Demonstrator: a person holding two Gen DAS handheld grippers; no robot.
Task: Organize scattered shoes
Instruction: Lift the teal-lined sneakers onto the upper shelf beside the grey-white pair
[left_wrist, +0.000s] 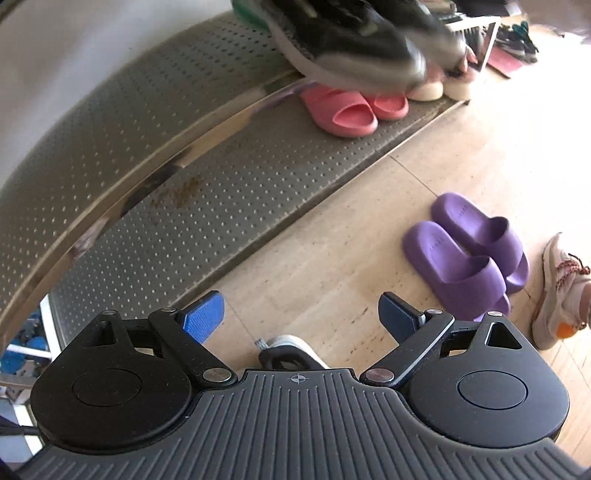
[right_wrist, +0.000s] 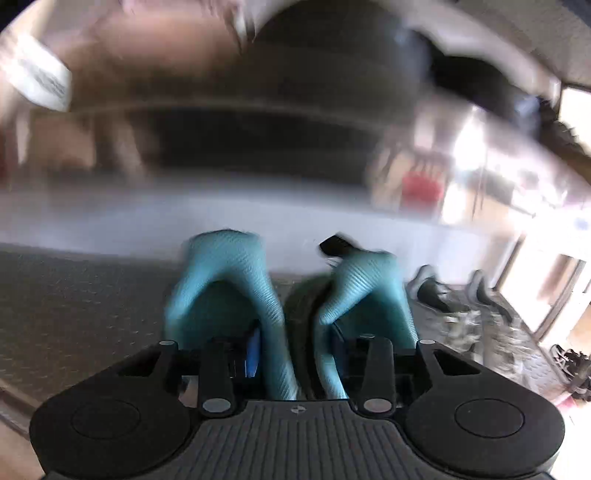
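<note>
Though smeared by blur, shows two teal heels (right_wrist: 225, 273) side by side right in front of right claw (right_wrist: 299, 350), one finger reaching into each shoe with the inner walls between the blue pads (right_wrist: 253, 350). Cannot tell whether those pads press on the walls or stand just off them. Sits over a grey perforated shelf (right_wrist: 74, 314), with more dark shoes (right_wrist: 436, 291) further along to the right. Seen from the left wrist, shows a black pair (left_wrist: 351, 44) blurred at the top, green at one end, above the rack (left_wrist: 166, 229). Holds pink slides (left_wrist: 351, 110) on the lower shelf directly beneath that pair, and cream shoes (left_wrist: 424, 90) just beside them to the right. Leaves purple slides (left_wrist: 465, 258) on the wooden floor (left_wrist: 332, 240), side by side and touching, near the rack's front edge. Puts a white sneaker (left_wrist: 557, 295) with red laces at the right edge, near the purple pair. Keeps left claw (left_wrist: 301, 314) spread wide and pointing steeply down with nothing between its pads. Shows a grey-and-black shoe tip (left_wrist: 291, 354) on the floor just below, partly hidden by the claw's body.
</note>
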